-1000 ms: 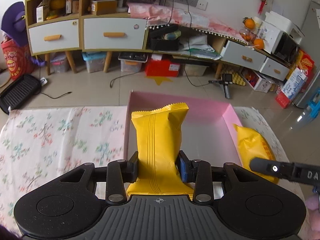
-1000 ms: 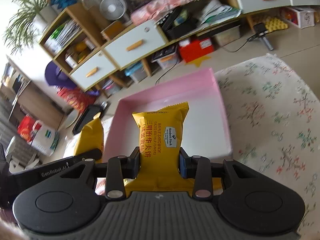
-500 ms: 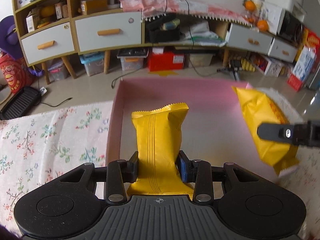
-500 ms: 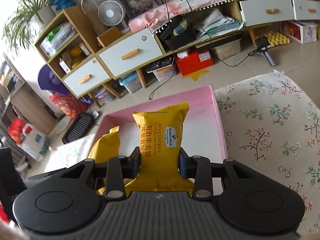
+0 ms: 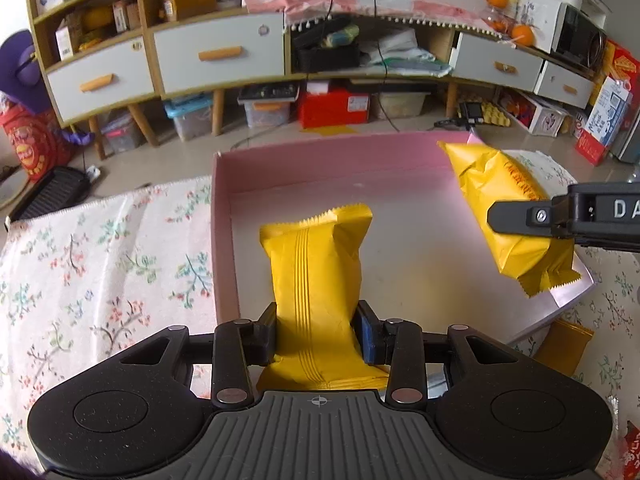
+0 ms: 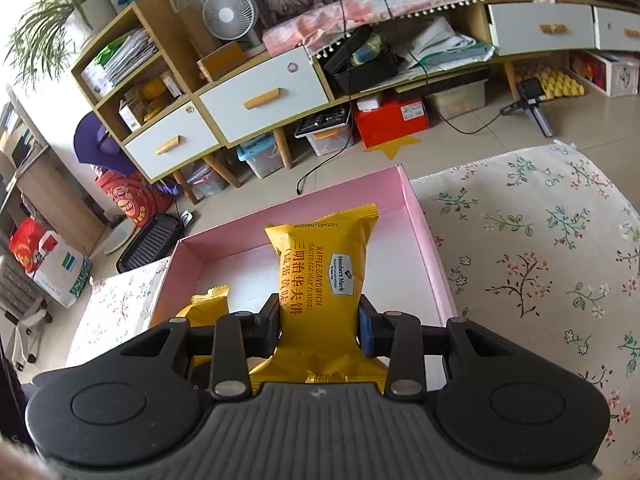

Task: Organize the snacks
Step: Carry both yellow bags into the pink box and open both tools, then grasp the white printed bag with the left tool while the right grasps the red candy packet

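Observation:
My left gripper [image 5: 317, 330] is shut on a yellow snack packet [image 5: 316, 264], its plain back side up, over the near left part of the pink box [image 5: 224, 240]. My right gripper [image 6: 319, 330] is shut on a second yellow waffle sandwich packet [image 6: 324, 276] above the pink box [image 6: 430, 248]. In the left wrist view the right gripper's finger [image 5: 524, 218] holds that packet [image 5: 504, 208] over the box's right side. In the right wrist view the left packet's tip [image 6: 208, 304] shows at the lower left.
The box lies on a floral tablecloth [image 5: 100, 264]. Another yellow packet [image 5: 568, 346] lies on the cloth by the box's near right corner. A red wrapper [image 5: 630, 454] peeks in at the lower right. Cabinets [image 5: 216, 56] and floor clutter stand beyond.
Both grippers have moved forward and inward over the pink box, each still holding its packet. The right packet now hangs over the box's right side.

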### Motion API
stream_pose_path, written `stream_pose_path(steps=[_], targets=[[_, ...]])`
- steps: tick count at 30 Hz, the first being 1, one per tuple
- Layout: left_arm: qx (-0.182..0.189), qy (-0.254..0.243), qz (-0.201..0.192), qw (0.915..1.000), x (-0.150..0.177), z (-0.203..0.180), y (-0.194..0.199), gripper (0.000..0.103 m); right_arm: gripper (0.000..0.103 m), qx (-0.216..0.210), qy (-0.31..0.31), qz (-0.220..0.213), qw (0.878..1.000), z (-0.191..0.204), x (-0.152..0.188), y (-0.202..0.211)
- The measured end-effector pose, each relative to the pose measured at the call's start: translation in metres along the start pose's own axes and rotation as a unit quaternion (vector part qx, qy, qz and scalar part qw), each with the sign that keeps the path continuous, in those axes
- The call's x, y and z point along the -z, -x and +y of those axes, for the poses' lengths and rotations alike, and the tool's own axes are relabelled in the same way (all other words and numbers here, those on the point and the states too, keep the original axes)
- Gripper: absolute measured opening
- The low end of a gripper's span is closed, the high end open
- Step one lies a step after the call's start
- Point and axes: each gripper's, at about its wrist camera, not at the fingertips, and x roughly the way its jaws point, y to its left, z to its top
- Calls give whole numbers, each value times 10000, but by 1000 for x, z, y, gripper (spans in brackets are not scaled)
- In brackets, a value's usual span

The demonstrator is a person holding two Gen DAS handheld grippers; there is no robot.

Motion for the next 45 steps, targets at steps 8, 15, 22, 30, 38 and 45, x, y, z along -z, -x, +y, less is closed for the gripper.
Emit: stream_pose_path(steps=[8, 15, 22, 30, 38, 45], targets=[[-6, -205, -362, 9991, -3, -8, 12, 74, 68, -28, -60, -163, 9998, -2, -2, 8], [66, -153, -289, 9994, 1, -8, 31, 85, 74, 57, -66, -104, 9999, -1, 0, 18], [79, -40, -250, 9996, 10, -2, 63, 91, 83, 164, 71, -89, 9998, 6, 2, 39], [97, 39, -203, 9997, 29, 2, 101, 96, 94, 277, 297, -31, 9992, 11, 12, 63], [94, 60, -19, 9999, 59, -1, 127, 98, 98, 364, 550, -9, 9978, 11, 28, 85], [60, 251, -36, 9997, 87, 4, 139, 98, 101, 374, 642, 8, 9972, 2, 46, 94]])
